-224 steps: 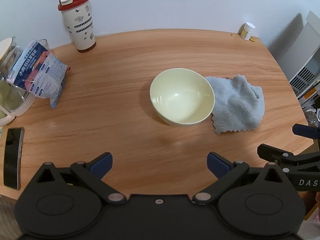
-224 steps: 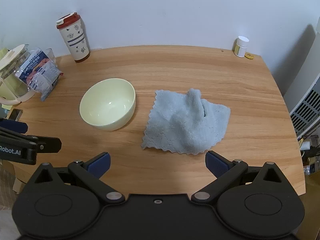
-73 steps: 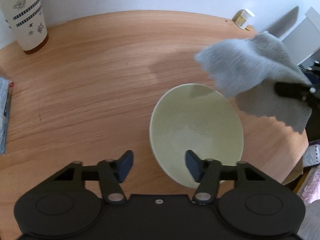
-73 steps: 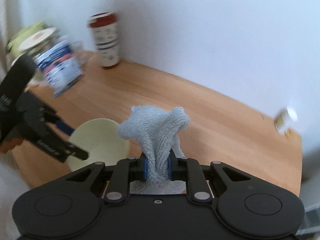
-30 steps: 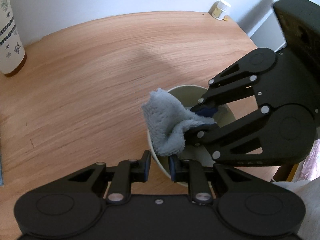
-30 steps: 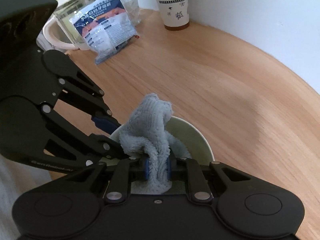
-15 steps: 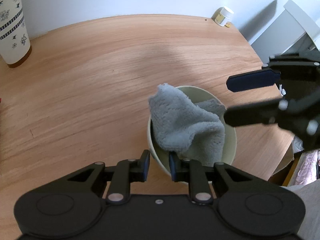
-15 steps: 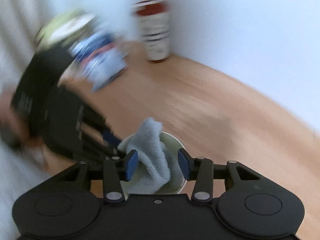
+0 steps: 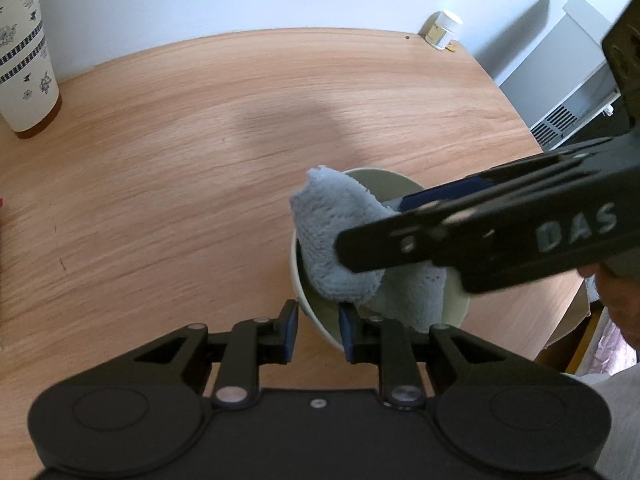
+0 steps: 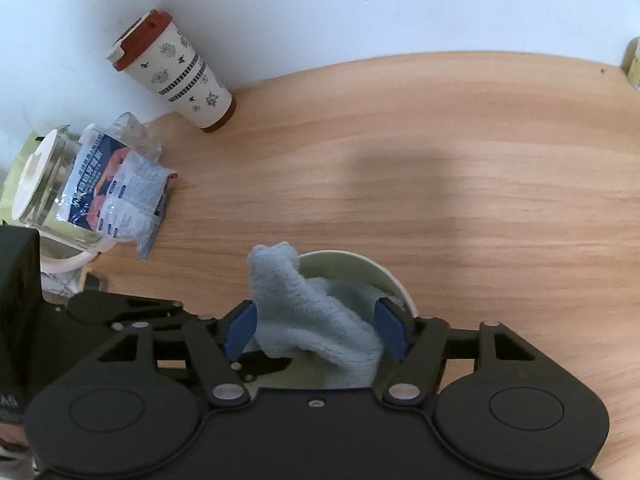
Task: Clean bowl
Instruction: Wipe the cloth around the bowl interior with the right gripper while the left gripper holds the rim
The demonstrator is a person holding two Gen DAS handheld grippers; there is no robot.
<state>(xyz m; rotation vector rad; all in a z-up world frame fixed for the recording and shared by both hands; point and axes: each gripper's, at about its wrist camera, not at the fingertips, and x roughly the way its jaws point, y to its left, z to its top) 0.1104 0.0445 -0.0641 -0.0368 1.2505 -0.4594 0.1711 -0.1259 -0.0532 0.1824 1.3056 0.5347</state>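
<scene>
Since half a second ago, the right gripper (image 10: 316, 330) has swung back over the pale yellow-green round bowl (image 9: 316, 320), and in the left wrist view its black arm now crosses above the bowl where before it stood off to the right. Its jaws are spread wide, one blue pad on each side of the cloth and neither pressing it.

By size, the round light-wood table (image 9: 200, 140) carries everything, and the bowl sits on it near the front edge. A fluffy grey-blue microfibre cloth (image 9: 336, 236) lies heaped inside the bowl, one fold standing up above the far rim and the rest draped down into the hollow. The left gripper (image 9: 318, 330) has its jaws closed on the bowl's near wall, one blue pad outside and one inside.

The right wrist view (image 10: 360, 264) alone shows the cloth (image 10: 312, 320) between the open pads, a white patterned tumbler with a dark red lid (image 10: 176, 72), a clear glass jug with a white lid (image 10: 44, 196) and a blue-and-white printed plastic packet (image 10: 116, 196) leaning on the jug. The left wrist view alone shows a small white-capped jar (image 9: 442, 34) at the far table edge and a grey-white appliance with vent slots (image 9: 568, 96) beyond it.
</scene>
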